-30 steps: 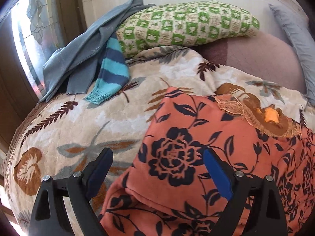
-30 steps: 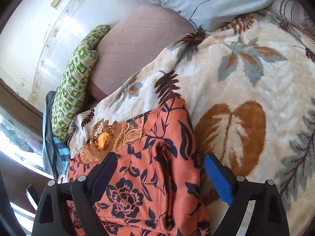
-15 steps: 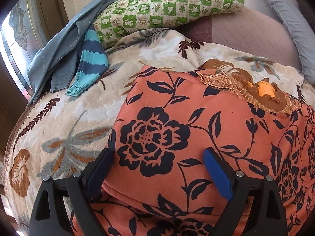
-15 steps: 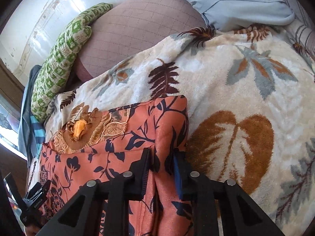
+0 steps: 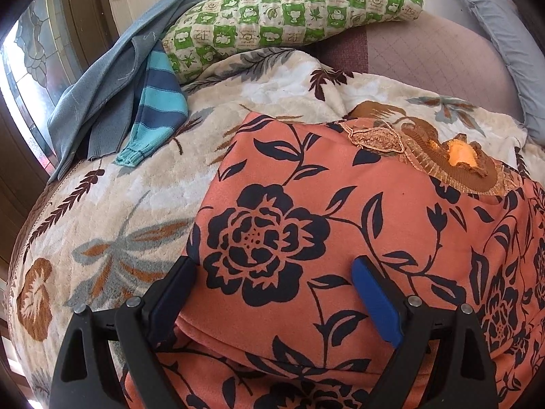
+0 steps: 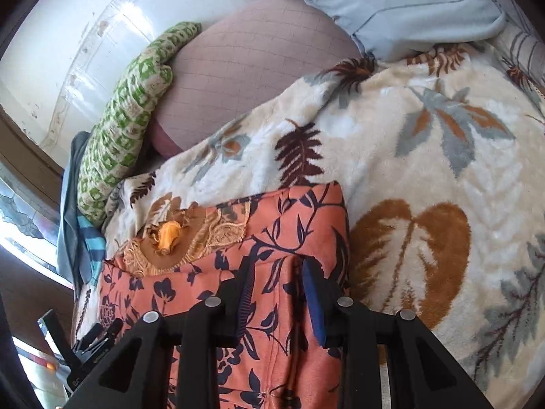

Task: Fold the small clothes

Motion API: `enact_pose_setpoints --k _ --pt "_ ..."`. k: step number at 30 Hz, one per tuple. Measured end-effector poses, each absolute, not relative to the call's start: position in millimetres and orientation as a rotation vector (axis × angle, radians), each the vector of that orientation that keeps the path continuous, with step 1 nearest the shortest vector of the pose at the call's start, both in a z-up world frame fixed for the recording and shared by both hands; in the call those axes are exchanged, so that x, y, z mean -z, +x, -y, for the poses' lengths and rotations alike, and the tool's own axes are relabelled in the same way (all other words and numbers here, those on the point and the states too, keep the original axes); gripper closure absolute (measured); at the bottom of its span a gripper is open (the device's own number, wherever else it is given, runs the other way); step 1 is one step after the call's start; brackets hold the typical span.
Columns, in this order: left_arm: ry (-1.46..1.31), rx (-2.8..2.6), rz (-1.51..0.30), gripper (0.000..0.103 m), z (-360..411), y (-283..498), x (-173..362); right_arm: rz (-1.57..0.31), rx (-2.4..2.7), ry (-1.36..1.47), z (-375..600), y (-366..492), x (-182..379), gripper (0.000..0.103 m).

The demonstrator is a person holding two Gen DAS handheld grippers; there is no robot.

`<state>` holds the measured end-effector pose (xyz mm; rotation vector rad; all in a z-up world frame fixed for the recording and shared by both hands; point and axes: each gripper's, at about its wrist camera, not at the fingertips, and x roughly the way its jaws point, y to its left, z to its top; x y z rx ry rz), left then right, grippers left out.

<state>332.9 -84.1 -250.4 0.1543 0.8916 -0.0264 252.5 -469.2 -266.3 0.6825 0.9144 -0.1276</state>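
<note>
An orange garment with dark floral print (image 5: 340, 211) lies on the leaf-patterned blanket (image 5: 102, 211), its embroidered brown neckline (image 5: 453, 156) toward the pillows. My left gripper (image 5: 272, 286) is open, its jaws standing over the garment's left folded edge. In the right wrist view the same garment (image 6: 211, 293) shows, and my right gripper (image 6: 279, 293) is narrowed onto a raised fold of cloth along the garment's right edge.
A green checked pillow (image 5: 289, 10), a mauve cushion (image 5: 436, 54) and a pale blue pillow (image 6: 408, 3) lie at the head. A grey garment (image 5: 102, 81) and a blue striped sleeve (image 5: 156, 109) sit at the far left by the window. The left gripper shows at the right wrist view's lower left (image 6: 92, 344).
The right gripper closed from wide open onto the garment's right edge. The left gripper moved forward over the garment and stayed open.
</note>
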Motion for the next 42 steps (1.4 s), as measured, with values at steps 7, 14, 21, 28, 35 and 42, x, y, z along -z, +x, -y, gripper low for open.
enact_pose_setpoints --k 7,14,21,28,35,42 --pt "0.155 0.025 -0.892 0.009 83.2 333.7 250.5 -0.913 0.116 0.616 457.4 256.4 273.4 0.079" --pt "0.147 0.028 -0.895 0.009 82.8 333.8 251.3 -0.887 0.184 0.487 445.5 252.4 254.5 0.098" --pt "0.139 -0.017 -0.879 0.009 74.3 333.6 246.0 -0.942 0.280 0.491 457.0 240.5 251.5 0.098" --pt "0.124 -0.035 -0.900 0.009 67.9 336.8 247.8 -1.075 0.304 0.559 462.9 242.0 270.7 0.097" --pt "0.139 -0.042 -0.894 0.009 70.4 335.9 248.6 -0.867 0.255 0.642 480.2 211.9 227.6 0.091" --pt "0.166 -0.050 -0.879 0.009 72.9 332.5 248.4 -0.977 0.060 0.451 409.4 221.2 233.1 0.089"
